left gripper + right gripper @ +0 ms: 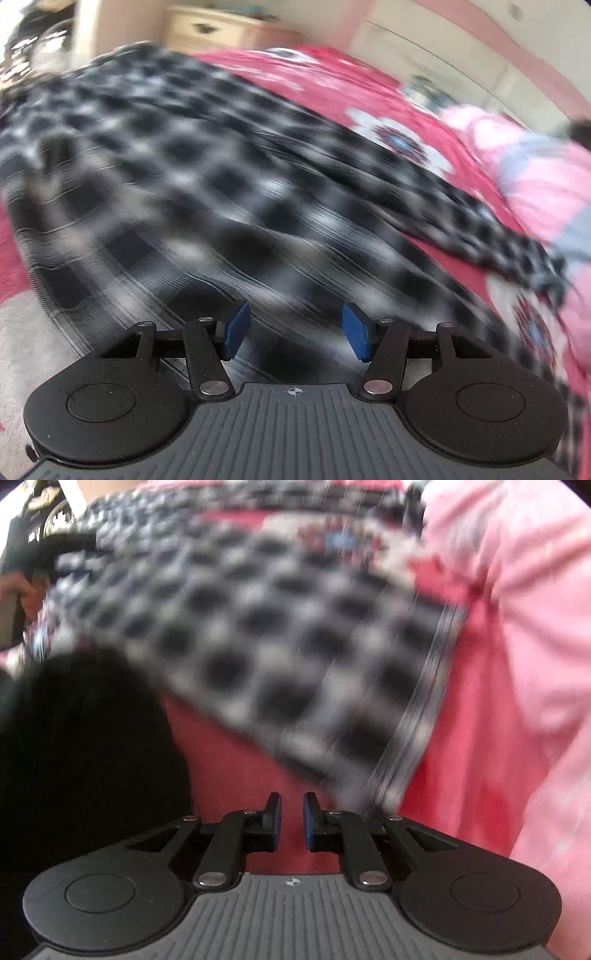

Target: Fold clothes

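Both views are motion-blurred; read fine detail with caution.

Left wrist view: your left gripper point(295, 332) stands with its blue pads point(236, 330) well apart, nothing between them. The black-and-white checked garment point(177, 177) lies spread directly ahead of and beneath the fingers, filling most of the view. It rests on a red bedspread with white flowers point(399, 136). One narrow part of the garment trails off to the right, reaching a pink cloth point(535, 173) at the right edge. No contact between pads and fabric can be made out; the garment appears to lie below them. A pale wooden drawer unit point(221, 31) stands beyond the bed.

Right wrist view: your right gripper point(291, 821) has its jaws drawn nearly together, a narrow slot left between them, and red bedspread point(229, 757) shows through that slot. No fabric is pinched. The checked garment point(266, 635) lies ahead of the fingers, and its striped edge point(413, 716) runs down towards the right finger, ending just beside it. Pink cloth point(524, 627) lies to the right of the garment. A dark shape point(85, 746) at left is too blurred to identify.
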